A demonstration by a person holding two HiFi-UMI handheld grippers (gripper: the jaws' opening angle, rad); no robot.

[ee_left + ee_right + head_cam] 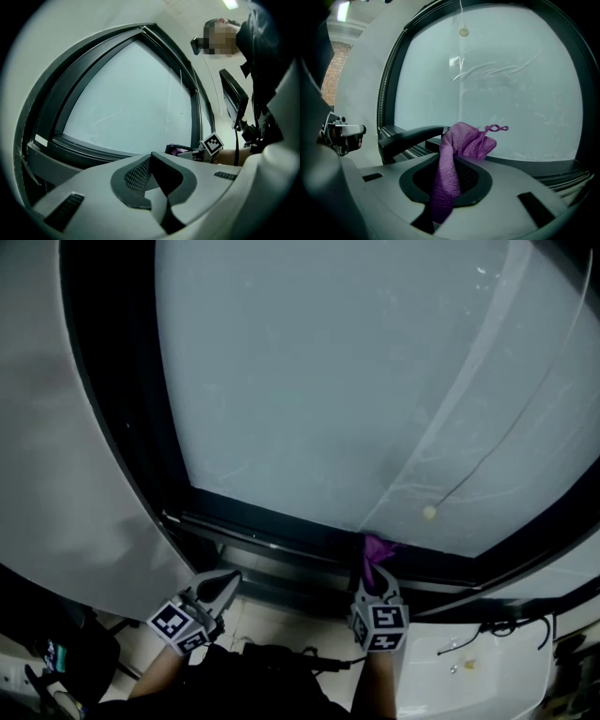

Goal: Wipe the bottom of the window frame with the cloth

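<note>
One gripper does the work here: the right gripper point(452, 178) has its jaws pinched on a purple cloth point(461, 140). The cloth runs up between the pads and bunches in a loose tuft past the tips. In the head view that tuft sits at the bottom of the window frame point(281, 540), where the dark rail meets the glass point(328, 381), roughly midway along the rail. It looks to be touching the rail, though the dim light leaves that uncertain.

The left gripper point(151, 157) is held low and off to the left, near the frame's lower corner but apart from it, its jaws pressed together on nothing.

As for progress, the cloth is gripped and brought to the right place. The rail shows no clear difference between wiped and unwiped stretches, so I judge most of the wiping is yet to be done on both sides.
</note>
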